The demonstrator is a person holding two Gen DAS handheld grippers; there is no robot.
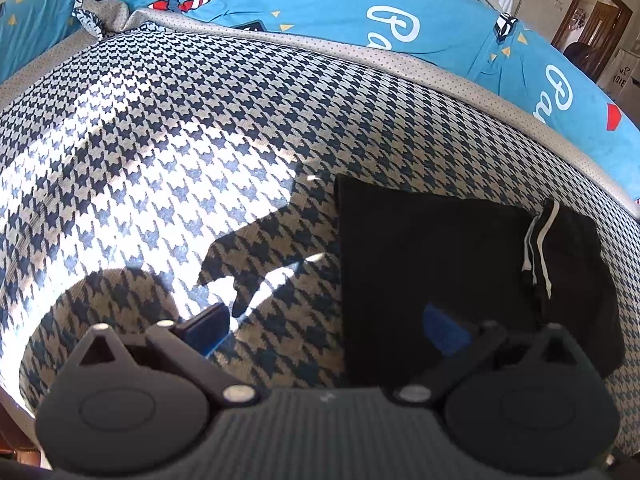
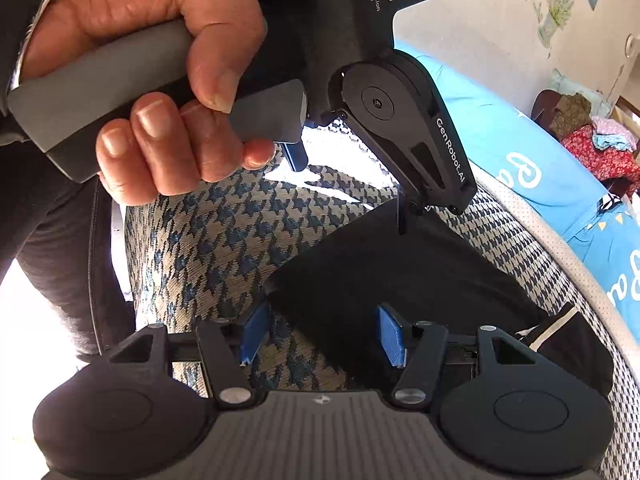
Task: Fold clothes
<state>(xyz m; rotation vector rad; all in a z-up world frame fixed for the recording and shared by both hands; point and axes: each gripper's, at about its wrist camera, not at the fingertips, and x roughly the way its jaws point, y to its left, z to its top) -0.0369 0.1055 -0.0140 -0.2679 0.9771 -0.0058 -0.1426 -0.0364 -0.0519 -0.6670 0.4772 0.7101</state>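
Houndstooth-patterned bed cover (image 1: 200, 140) fills left wrist view; folded black garment with white drawstrings (image 1: 440, 260) lies flat right of centre. Left tool (image 1: 326, 326) open, empty. Right wrist view: right tool (image 2: 324, 334) open over garment's near corner, left hand (image 2: 160, 80) above.

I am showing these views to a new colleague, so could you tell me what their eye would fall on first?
The houndstooth cover fills the left wrist view, partly in bright sun. On it, to the right, lies a folded black garment with white stripes at its far end. In the right wrist view a hand gripping the left gripper's handle dominates the top left, while the right gripper hangs open over the garment's near corner.
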